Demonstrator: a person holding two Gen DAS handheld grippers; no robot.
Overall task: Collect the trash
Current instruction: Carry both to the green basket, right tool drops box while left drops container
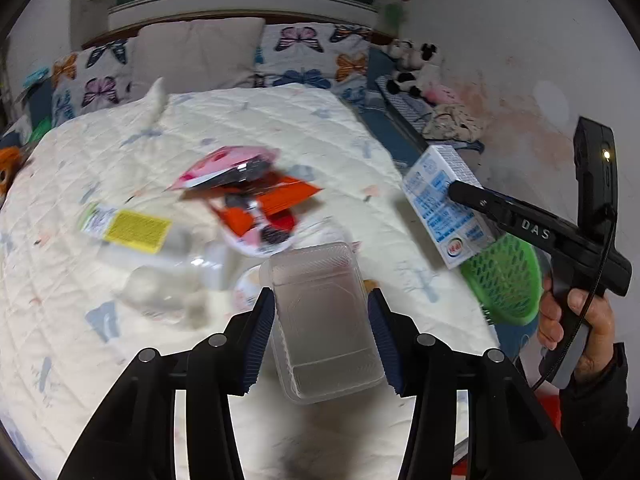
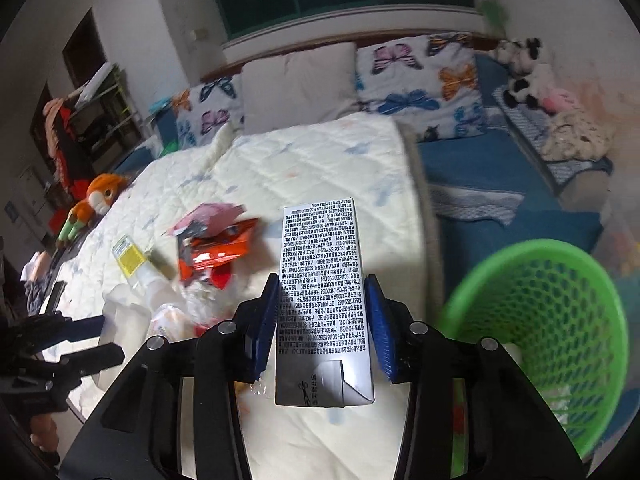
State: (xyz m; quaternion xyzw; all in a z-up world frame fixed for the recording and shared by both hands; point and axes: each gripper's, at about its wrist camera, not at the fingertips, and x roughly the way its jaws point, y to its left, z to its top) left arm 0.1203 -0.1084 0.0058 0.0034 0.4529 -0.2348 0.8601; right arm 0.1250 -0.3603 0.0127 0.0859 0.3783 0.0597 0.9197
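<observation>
My left gripper [image 1: 321, 300] is shut on a clear plastic food box [image 1: 324, 320], held above the white quilt [image 1: 280, 132]. My right gripper [image 2: 323, 304] is shut on a milk carton [image 2: 322, 300]; in the left wrist view the carton [image 1: 444, 208] hangs over the bed's right edge, just above the green mesh bin [image 1: 504, 284]. The bin also shows at lower right in the right wrist view [image 2: 552, 320]. Red and pink snack wrappers [image 1: 248, 196], a clear bottle with a yellow label [image 1: 140, 232] and a crumpled clear bag [image 1: 160, 292] lie on the quilt.
Butterfly pillows [image 1: 304, 56] and a plain pillow [image 1: 196, 52] line the headboard. Plush toys [image 1: 412, 68] sit at the far right, an orange plush [image 2: 100, 196] at the bed's left. A blue sheet [image 2: 500, 184] lies right of the quilt.
</observation>
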